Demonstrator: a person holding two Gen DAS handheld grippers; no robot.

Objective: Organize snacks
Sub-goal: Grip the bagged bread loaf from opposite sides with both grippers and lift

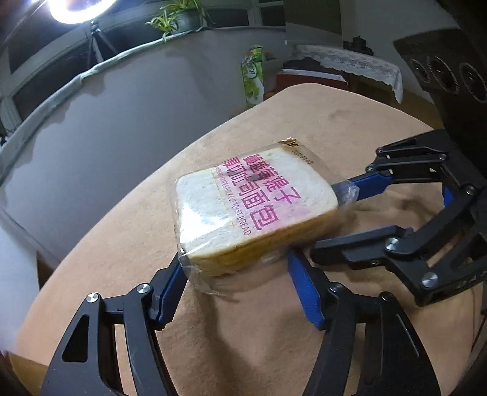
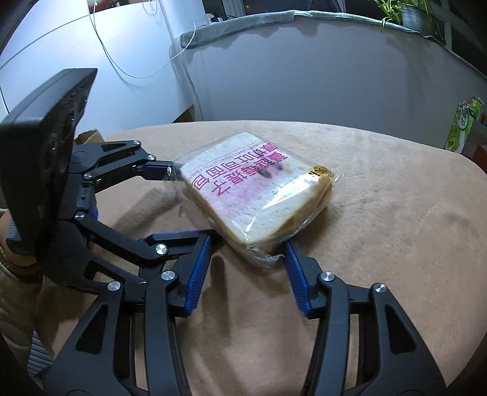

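A clear plastic bag (image 1: 213, 274) encloses a stack of white toast slices (image 1: 255, 207); magenta Chinese lettering and a line reading "TOAST BREAD" run across its top face. The package sits near the middle of the table, on a tan cloth (image 1: 121, 243); whether it rests flat or is slightly raised I cannot tell. My left gripper (image 1: 236, 280) has its blue-padded jaws apart, one on each side of the package's near corner; whether the pads (image 1: 304, 292) press the wrapper is hidden by the plastic. My right gripper (image 2: 246, 265) also has its jaws apart at a corner of the bag, seen from its own wrist camera, with the right-hand pad (image 2: 296, 274) just touching the crimped plastic there. In the left wrist view, the far finger of the right gripper meets the wrapper's loose end, its tip lost behind the film. Past the table's far edge stands a green carton (image 1: 252, 77), its print too small to read. A ring light (image 1: 79, 9), cut off by the frame, glares at top left.
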